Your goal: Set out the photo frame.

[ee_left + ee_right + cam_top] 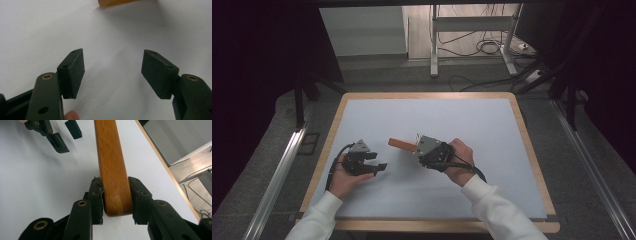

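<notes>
The right gripper (115, 195) clamps its fingers on the wooden bar (110, 162), pointing left above the bench (522, 150). The left gripper (113, 72) rests low, fingers wide apart and empty.

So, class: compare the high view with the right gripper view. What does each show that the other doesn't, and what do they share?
High view alone: both of the person's hands, the white sleeves, the whole table and the floor cables beyond it.

Right gripper view alone: the right tool's pads pressed on the rounded end of the wooden bar, seen close up.

Both: the bar held by the right tool, the open left tool and the white tabletop.
</notes>
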